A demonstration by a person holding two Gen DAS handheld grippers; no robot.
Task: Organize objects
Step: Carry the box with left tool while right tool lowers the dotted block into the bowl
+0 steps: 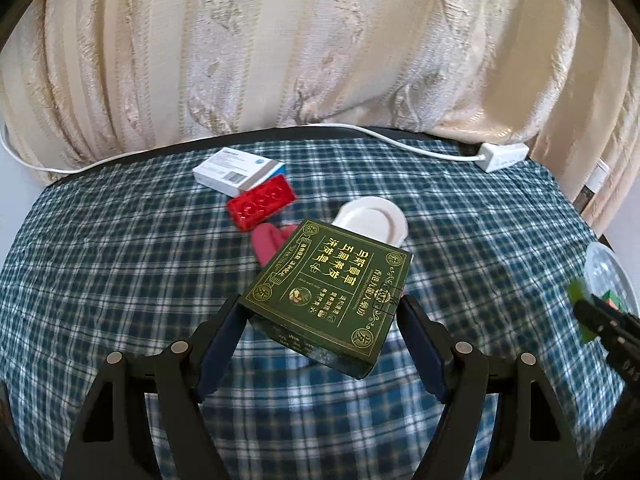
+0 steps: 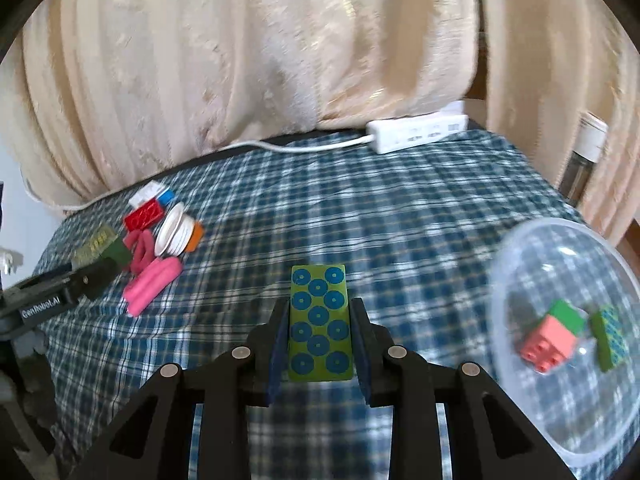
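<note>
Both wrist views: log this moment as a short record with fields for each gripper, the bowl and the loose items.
left gripper: shut on green box, lifted off the cloth
right gripper: shut on green block
bowl: clear, at right; holds a pink-and-green brick and a green block
loose items: white box, red brick, white lid, pink pieces
surface: plaid cloth
back edge: power strip

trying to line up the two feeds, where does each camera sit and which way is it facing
Left wrist: on the left tongs, facing along the checked table to the curtain; its fingers clamp a green box.
Right wrist: on the right tongs, facing likewise; its fingers clamp a green block, clear bowl on the right.
Shared: red block, white dish, power strip; each shows the other tongs.
</note>
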